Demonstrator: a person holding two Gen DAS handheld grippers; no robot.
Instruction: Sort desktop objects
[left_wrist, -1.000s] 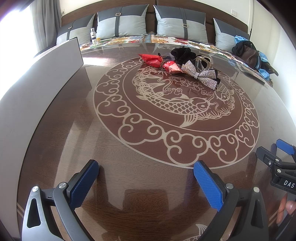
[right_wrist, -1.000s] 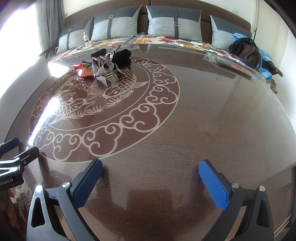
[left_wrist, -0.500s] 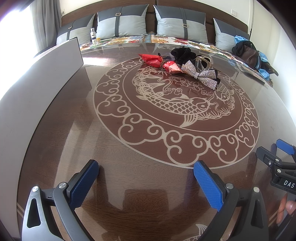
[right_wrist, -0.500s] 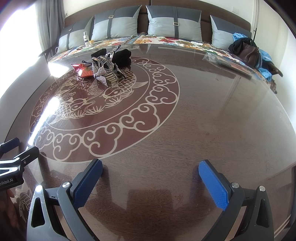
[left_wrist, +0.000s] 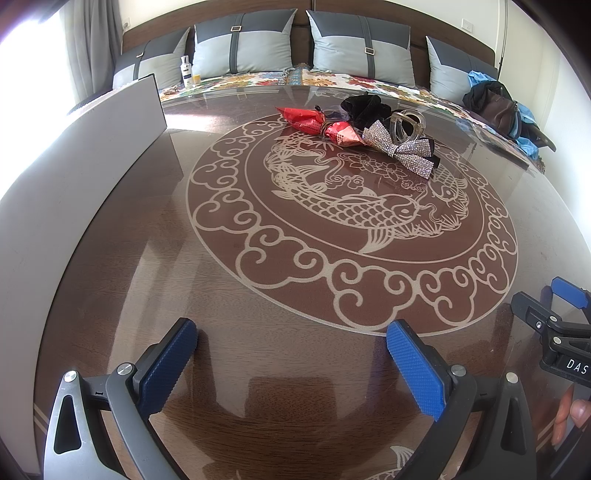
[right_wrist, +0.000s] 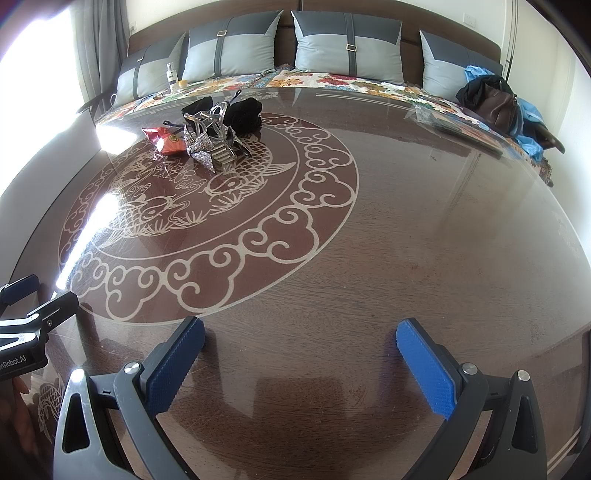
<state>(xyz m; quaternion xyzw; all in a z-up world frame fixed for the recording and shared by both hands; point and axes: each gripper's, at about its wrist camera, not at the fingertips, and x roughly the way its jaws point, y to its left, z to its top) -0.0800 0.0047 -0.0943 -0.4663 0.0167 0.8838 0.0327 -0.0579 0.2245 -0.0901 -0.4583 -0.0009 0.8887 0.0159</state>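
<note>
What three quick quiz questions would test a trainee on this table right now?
1. True or false: the left gripper holds the rhinestone bow.
2. Which lies nearest the board? A) red wrapper B) claw clip C) black scrunchie
3. Fill in: both grippers, the right gripper included, are ____.

Key: 1 false, it is empty and the bow lies far across the table; 2 A; 3 open.

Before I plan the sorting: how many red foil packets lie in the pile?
2: one red foil packet at the pile's left end, another beside the silver rhinestone bow. More may be hidden.
</note>
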